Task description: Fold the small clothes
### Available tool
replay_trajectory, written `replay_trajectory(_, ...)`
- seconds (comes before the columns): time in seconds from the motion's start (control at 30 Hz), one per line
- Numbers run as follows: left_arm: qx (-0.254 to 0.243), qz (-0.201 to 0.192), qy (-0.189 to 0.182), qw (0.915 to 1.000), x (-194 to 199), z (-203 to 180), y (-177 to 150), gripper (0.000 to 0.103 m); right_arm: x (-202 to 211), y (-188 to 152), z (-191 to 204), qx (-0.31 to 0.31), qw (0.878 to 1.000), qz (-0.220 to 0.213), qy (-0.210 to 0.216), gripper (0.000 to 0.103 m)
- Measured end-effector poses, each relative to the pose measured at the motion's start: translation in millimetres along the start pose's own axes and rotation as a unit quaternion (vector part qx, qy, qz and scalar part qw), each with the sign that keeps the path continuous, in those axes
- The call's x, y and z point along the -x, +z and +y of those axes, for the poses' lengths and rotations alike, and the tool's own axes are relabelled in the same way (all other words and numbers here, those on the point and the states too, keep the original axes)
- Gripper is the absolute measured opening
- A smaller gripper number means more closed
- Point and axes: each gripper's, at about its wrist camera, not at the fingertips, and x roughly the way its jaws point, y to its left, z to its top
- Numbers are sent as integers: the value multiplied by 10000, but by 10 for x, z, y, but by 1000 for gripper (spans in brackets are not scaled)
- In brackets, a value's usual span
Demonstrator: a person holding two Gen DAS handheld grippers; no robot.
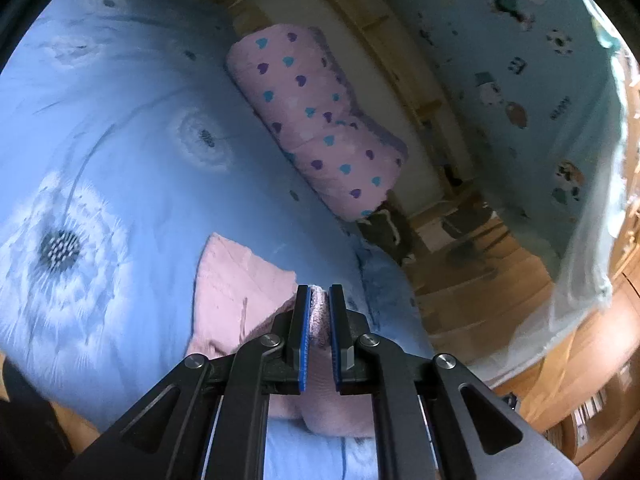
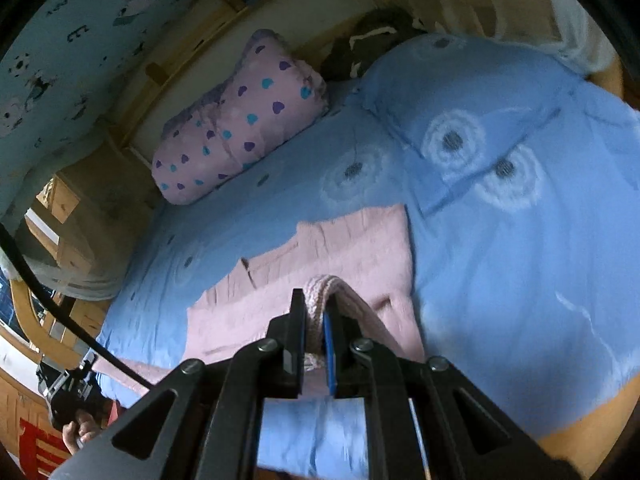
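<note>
A small pink knitted garment (image 2: 340,252) lies on the blue bedcover (image 2: 500,240). My right gripper (image 2: 316,300) is shut on a bunched pink edge of it and holds that edge lifted above the rest. My left gripper (image 1: 319,294) is shut on another pink edge; the garment (image 1: 236,296) spreads to the left of the fingers in the left wrist view. The other hand-held gripper (image 2: 68,396) shows at the lower left of the right wrist view.
A folded pink quilt with blue and purple hearts (image 1: 320,120) (image 2: 240,120) lies at the far side of the bed by the wooden bed frame (image 1: 400,60). A dark garment (image 2: 372,44) lies behind it. Wooden floor (image 1: 480,292) and a light curtain (image 1: 580,240) are beside the bed.
</note>
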Motion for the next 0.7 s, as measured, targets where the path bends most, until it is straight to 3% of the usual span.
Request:
replay_trajectory(0.23,-170,186,370,9990,-598,24,336,0,-706,486,60,214,9987,152,-440,8)
replay_trajectory(0.5,-300,585,901,9938,-1332,195,523,0,-1503,708,-198,-45,9958,514,-762,8)
replay_trajectory(0.7,-254,718,937,9927,-1641,376,591,0,-1793,831,-351,-258,9956,519,-740,8)
